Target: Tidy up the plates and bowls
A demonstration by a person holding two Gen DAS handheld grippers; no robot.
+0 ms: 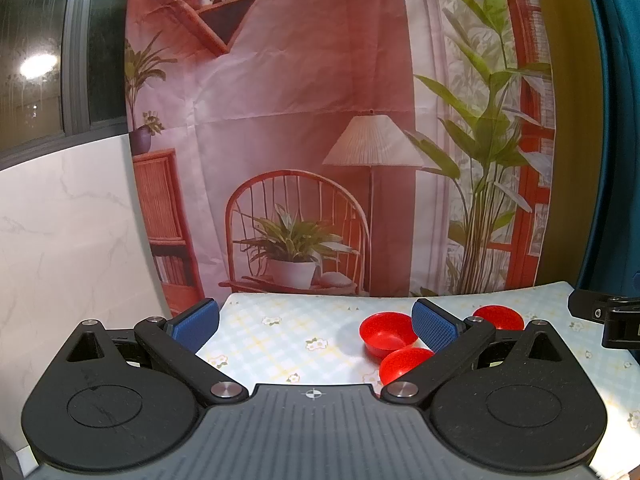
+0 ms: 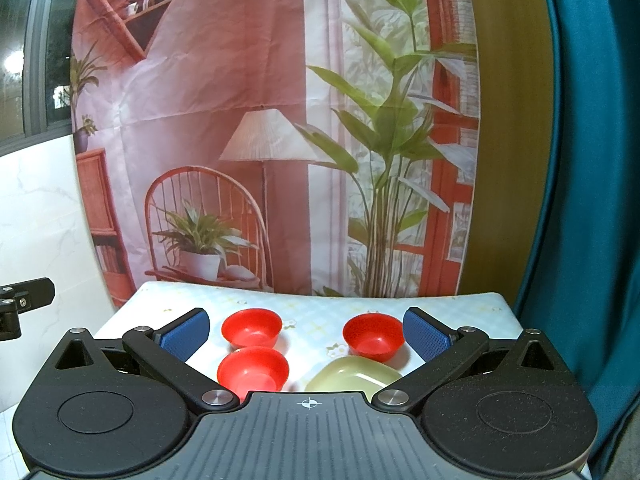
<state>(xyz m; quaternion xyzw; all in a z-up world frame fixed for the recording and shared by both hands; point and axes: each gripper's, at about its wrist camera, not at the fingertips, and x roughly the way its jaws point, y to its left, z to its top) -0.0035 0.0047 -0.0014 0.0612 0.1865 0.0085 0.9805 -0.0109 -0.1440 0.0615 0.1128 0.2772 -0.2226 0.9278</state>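
Observation:
Three red bowls stand apart on the flowered tablecloth. In the right wrist view one red bowl [image 2: 252, 327] is at back left, one [image 2: 253, 372] in front of it, one [image 2: 373, 337] at right. A pale green plate [image 2: 352, 378] lies in front of the right bowl. My right gripper [image 2: 307, 334] is open and empty above the table's near side. In the left wrist view the same bowls show right of centre: one bowl [image 1: 386, 333], a nearer bowl [image 1: 404, 364], a far right bowl [image 1: 498, 317]. My left gripper [image 1: 316, 326] is open and empty.
The table [image 2: 320, 304] stands against a printed backdrop of a room [image 2: 260, 120]. A white marble wall [image 1: 60, 220] is at left, a teal curtain [image 2: 592, 200] at right. The other gripper's body shows at the right edge in the left wrist view [image 1: 612, 320].

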